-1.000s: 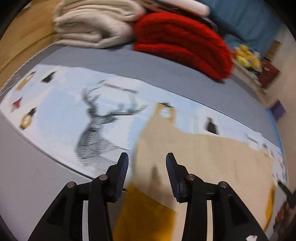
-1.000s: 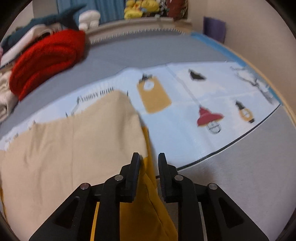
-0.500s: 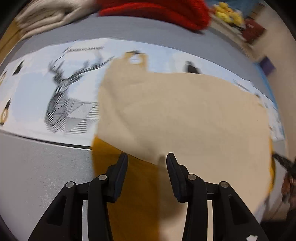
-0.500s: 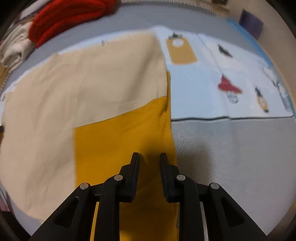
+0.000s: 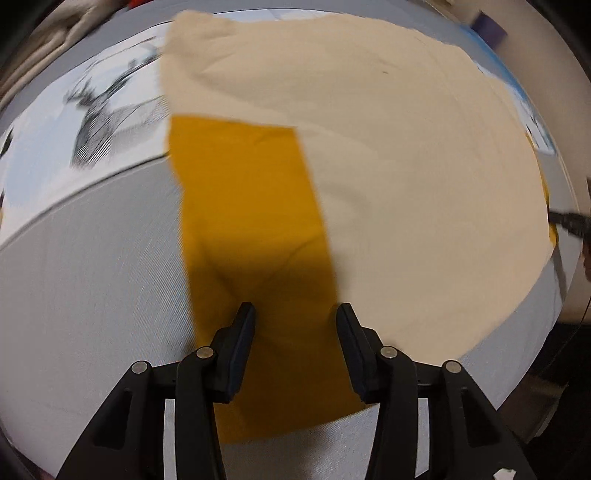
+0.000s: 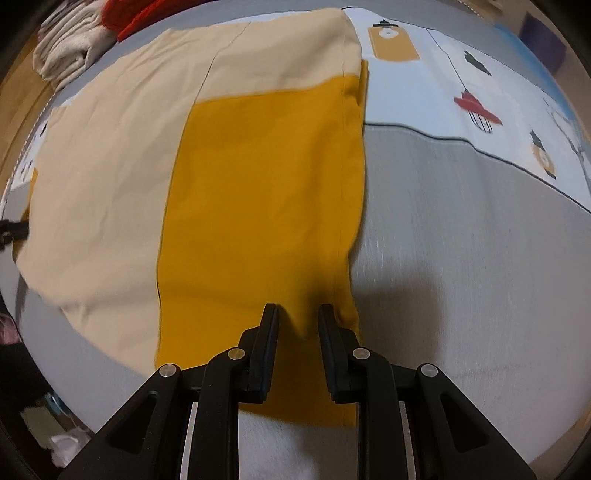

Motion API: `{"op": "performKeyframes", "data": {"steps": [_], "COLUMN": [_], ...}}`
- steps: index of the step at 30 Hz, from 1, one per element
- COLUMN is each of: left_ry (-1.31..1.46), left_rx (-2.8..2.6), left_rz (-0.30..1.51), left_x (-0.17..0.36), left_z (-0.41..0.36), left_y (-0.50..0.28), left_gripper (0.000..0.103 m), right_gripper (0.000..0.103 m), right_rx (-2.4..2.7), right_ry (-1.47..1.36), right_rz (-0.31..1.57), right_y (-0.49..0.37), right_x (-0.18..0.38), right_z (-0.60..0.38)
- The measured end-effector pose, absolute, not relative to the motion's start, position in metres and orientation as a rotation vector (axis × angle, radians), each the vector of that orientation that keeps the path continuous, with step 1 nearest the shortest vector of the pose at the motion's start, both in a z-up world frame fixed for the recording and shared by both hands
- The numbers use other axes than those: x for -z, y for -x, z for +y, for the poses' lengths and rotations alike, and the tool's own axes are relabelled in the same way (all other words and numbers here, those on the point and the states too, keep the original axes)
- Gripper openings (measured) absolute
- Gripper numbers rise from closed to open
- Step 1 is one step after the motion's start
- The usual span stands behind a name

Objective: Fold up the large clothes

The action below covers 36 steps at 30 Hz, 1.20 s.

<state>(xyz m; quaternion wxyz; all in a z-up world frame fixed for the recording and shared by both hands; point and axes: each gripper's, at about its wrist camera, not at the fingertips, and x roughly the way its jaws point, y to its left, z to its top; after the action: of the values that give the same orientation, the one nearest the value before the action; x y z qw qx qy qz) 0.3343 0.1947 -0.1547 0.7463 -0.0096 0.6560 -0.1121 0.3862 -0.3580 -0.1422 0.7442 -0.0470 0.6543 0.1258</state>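
A large cream and mustard-yellow garment (image 5: 388,166) lies spread flat on the grey bed (image 5: 92,288). In the left wrist view my left gripper (image 5: 295,314) is open and empty, its fingers straddling the yellow panel (image 5: 247,206) near its front edge. In the right wrist view the same garment (image 6: 110,155) shows with its yellow panel (image 6: 266,177) on the right. My right gripper (image 6: 297,314) is open and empty over the yellow panel's near right corner. The other gripper shows as a dark tip at the cloth's far edge (image 5: 569,221).
A pale blue printed sheet with a deer (image 5: 103,122) and lamps (image 6: 476,107) lies under the garment. Folded cream (image 6: 70,48) and red (image 6: 136,14) blankets are stacked at the head of the bed. The bed edge and floor clutter (image 6: 48,424) are at lower left.
Both grippers have pulled back towards the near edge of the bed; more of the yellow panels now shows. The right gripper's jaws stand wider apart than one second ago.
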Motion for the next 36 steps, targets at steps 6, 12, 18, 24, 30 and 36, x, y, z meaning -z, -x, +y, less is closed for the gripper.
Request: {"op": "performKeyframes", "data": {"steps": [6, 12, 18, 24, 30, 36], "left_ry": [-0.095, -0.082, 0.053, 0.158, 0.225, 0.266], "left_rx": [0.079, -0.003, -0.061, -0.115, -0.171, -0.186], "left_rz": [1.435, 1.203, 1.022, 1.044, 1.075, 1.107], "left_x": [0.153, 0.066, 0.040, 0.049, 0.060, 0.069], "left_z": [0.183, 0.153, 0.132, 0.122, 0.125, 0.133], "left_y": [-0.298, -0.254, -0.217, -0.230, -0.241, -0.243], "left_gripper": [0.042, 0.038, 0.041, 0.038, 0.034, 0.034], "right_gripper": [0.024, 0.024, 0.025, 0.025, 0.025, 0.025], "right_rx": [-0.188, -0.017, -0.091, -0.156, -0.222, -0.249], "right_ry": [0.148, 0.193, 0.046, 0.055, 0.146, 0.125], "right_rz": [1.452, 1.225, 0.870, 0.889, 0.940, 1.041], "right_y": [-0.371, -0.354, -0.306, -0.290, -0.293, -0.307], "right_x": [0.143, 0.057, -0.028, -0.007, 0.025, 0.056], "right_z": [-0.365, -0.364, -0.323, -0.252, -0.194, -0.168]}}
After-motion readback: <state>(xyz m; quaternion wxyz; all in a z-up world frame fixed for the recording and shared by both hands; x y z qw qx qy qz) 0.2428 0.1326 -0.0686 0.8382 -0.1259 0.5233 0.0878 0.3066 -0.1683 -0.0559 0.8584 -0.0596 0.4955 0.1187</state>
